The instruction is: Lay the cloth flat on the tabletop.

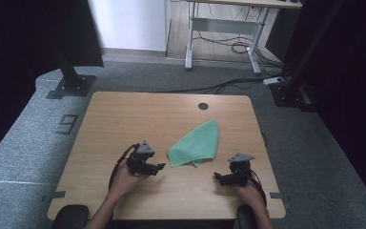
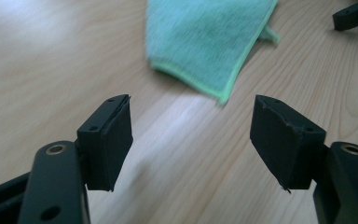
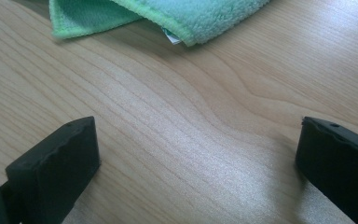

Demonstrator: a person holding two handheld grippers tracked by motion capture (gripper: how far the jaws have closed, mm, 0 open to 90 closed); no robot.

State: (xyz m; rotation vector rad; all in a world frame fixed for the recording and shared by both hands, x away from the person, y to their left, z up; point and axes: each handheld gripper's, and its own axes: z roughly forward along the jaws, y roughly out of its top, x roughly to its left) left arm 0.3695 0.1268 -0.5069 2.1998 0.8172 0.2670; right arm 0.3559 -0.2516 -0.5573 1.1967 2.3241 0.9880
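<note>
Left gripper point(image 1: 161, 166) sat at the table's point(image 1: 124, 119) near left, its jaws partly apart with nothing but bare wood between them. Cloth point(image 1: 198, 142) (green, folded to a rough triangle) lay flat mid-table, just beyond both grippers and touching neither. Right gripper point(image 1: 217, 177) rested near the front edge, jaws spread wide and empty.

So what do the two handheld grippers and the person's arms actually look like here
Both the left gripper and the right gripper are black, each topped by a grey three-cornered plate, with a black cable looping back past the wrist. Up close, the left gripper's fingers are blocky black pads on arms with brass-ringed screw holes; the right gripper's fingers are similar. The forearms look bare, no sleeves visible.
</note>
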